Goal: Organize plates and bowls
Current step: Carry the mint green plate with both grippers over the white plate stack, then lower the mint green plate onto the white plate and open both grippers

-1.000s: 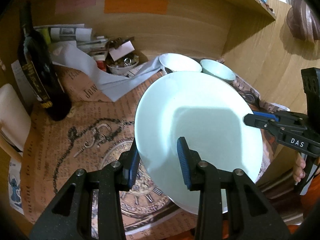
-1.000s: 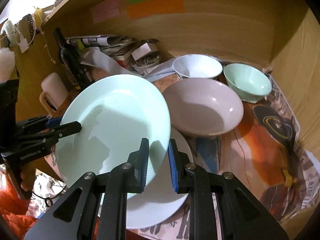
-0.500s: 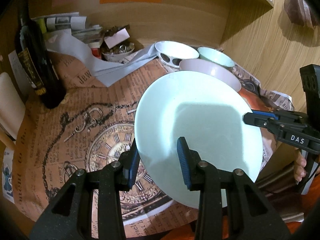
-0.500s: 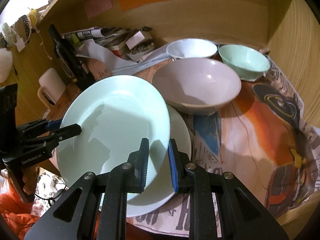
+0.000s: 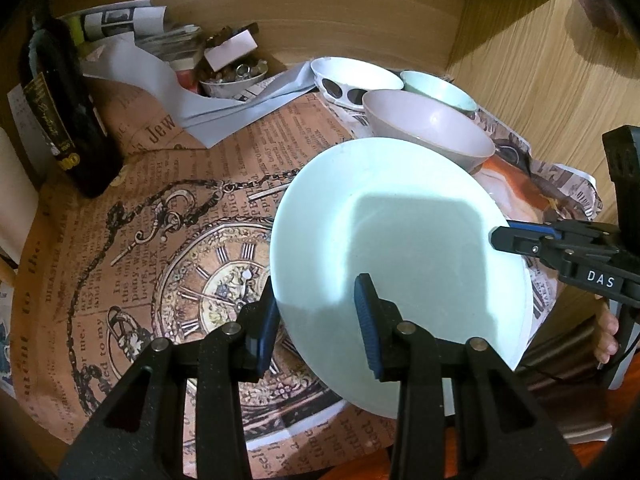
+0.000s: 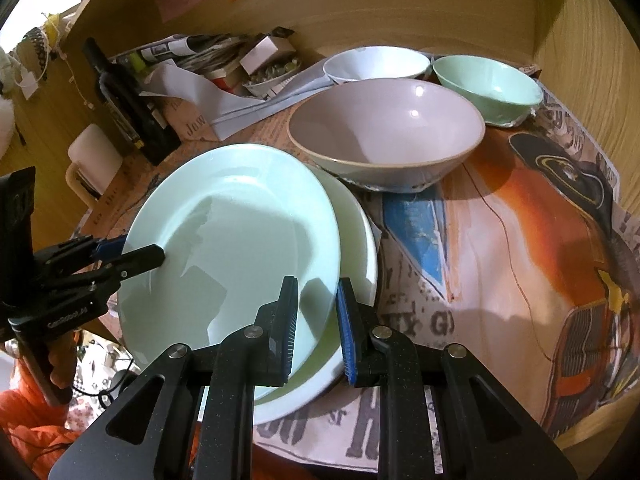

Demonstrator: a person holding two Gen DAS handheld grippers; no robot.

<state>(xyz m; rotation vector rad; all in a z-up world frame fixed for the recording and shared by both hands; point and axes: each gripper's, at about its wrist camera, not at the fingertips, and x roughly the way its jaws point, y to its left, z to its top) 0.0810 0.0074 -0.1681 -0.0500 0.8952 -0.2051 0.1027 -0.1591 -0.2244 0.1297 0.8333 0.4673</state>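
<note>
Both my claws clamp the pale mint round ceramic plate (image 6: 236, 248) by opposite rim edges: my right gripper (image 6: 316, 320) is pinched narrow on the near-right rim, and my left gripper (image 5: 316, 320) is closed across the opposite rim. The plate is tilted and raised, overlapping the cream-white round plate (image 6: 356, 264) lying flat on the newspaper-print table cover (image 6: 500, 240) (whether they touch at the near edge, cannot tell).

My read: the step is stacking mint on white. To do it well, I should level both claws together, centre the mint rim over the white rim, lower slowly, then release one side only once the plate is seated. A skewed drop would chip or slide.

Just behind sits the large lilac-grey ceramic bowl (image 6: 384, 136), close to the plates, so I should keep the far rim clear of it. Farther back are the white ceramic bowl (image 6: 376, 66) and the mint-green ceramic bowl (image 6: 488, 84), side by side near the wooden back wall (image 6: 400, 8).
</note>
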